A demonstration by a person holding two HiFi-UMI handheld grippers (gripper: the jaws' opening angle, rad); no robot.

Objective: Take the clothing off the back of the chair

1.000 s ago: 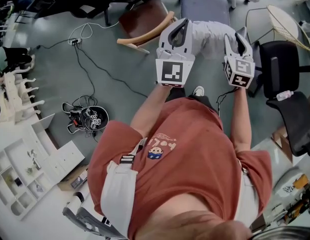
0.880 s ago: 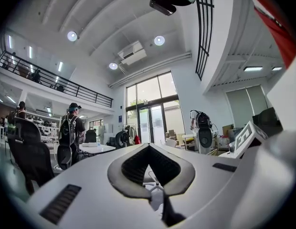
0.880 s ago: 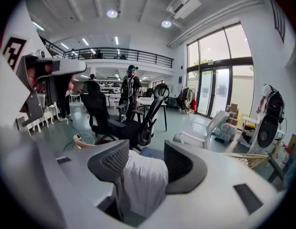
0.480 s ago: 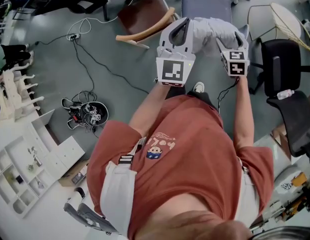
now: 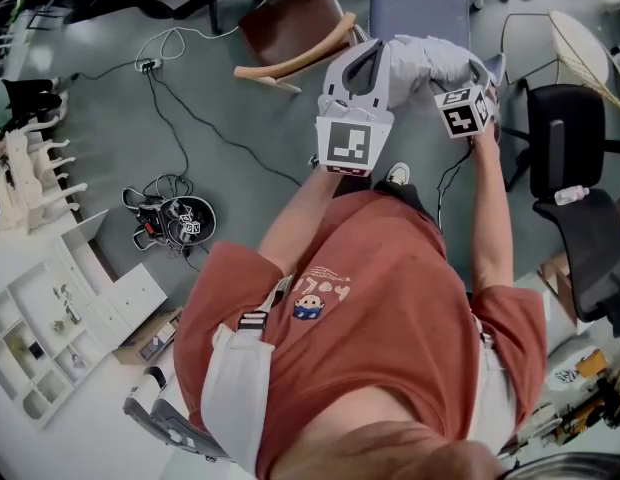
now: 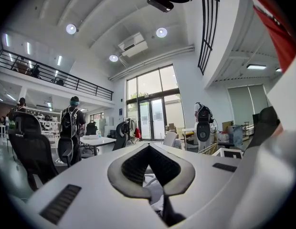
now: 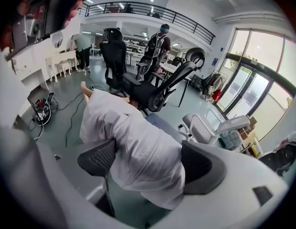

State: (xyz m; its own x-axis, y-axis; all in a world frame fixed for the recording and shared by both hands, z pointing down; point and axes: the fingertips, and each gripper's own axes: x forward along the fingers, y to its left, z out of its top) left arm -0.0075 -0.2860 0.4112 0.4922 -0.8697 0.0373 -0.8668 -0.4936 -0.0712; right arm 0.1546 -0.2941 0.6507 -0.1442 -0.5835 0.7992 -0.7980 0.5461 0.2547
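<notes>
Tall glass doors (image 6: 150, 119) let daylight into a high white hall. Left of the doors ran a railed balcony (image 6: 52, 73), with a white table (image 6: 98, 140) and black office chairs (image 6: 33, 149) below it. Round ceiling lamps (image 6: 70, 29) shone above the doors.

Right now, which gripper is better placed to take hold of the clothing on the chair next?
Probably right: the right gripper has its jaws opening either side of the clothing; the left gripper is shut on it.
</notes>
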